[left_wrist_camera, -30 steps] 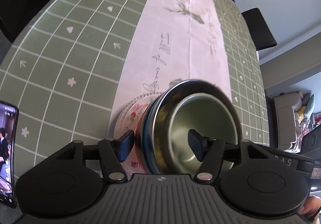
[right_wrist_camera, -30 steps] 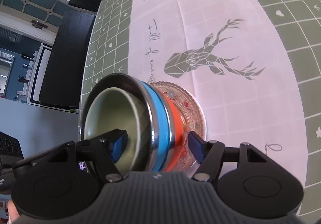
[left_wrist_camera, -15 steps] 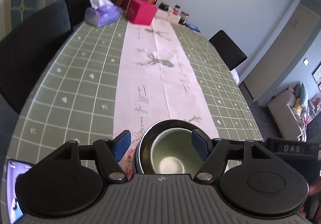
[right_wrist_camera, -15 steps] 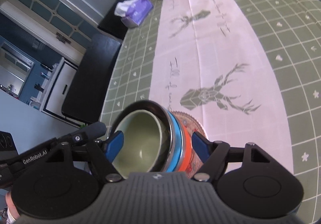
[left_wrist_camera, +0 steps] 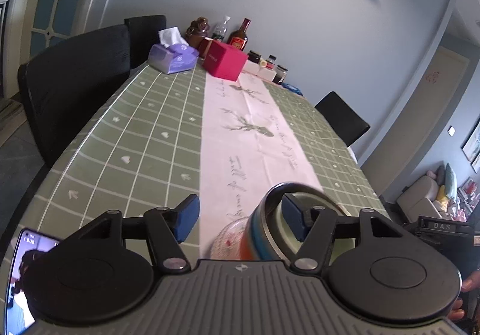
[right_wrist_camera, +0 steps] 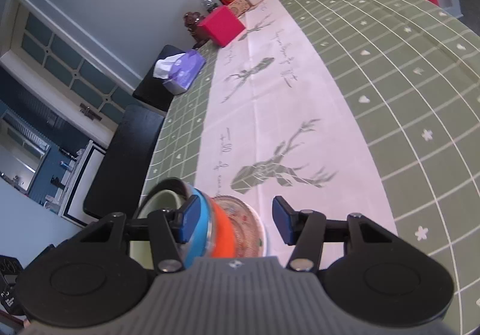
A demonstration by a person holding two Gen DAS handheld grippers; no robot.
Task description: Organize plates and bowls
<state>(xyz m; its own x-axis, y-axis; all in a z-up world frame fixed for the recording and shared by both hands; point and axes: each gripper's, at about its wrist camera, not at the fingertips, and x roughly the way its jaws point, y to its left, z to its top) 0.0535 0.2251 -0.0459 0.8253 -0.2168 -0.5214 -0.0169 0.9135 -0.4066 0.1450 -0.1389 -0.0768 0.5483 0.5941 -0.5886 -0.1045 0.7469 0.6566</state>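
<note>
A stack of nested bowls (left_wrist_camera: 264, 230) stands on a patterned glass plate (left_wrist_camera: 228, 240) on the pink table runner: a pale green bowl inside a steel-rimmed blue one, over an orange one. It also shows in the right wrist view (right_wrist_camera: 207, 227), on the plate (right_wrist_camera: 243, 230). My left gripper (left_wrist_camera: 238, 221) is open, and its right finger is in front of the bowls' mouth. My right gripper (right_wrist_camera: 235, 222) is open, and its left finger is in front of the stack's side. Neither grips anything.
A green checked tablecloth (left_wrist_camera: 135, 137) covers the table. At the far end stand a purple tissue pack (left_wrist_camera: 172, 57), a red box (left_wrist_camera: 223, 60), bottles and jars. Black chairs (left_wrist_camera: 75, 86) line the sides. A phone (left_wrist_camera: 18, 278) lies at the near left.
Both grippers have tilted up and pulled back from the stack, so the views now reach the far wall. The stack has slid right in the left view and left in the right view.
</note>
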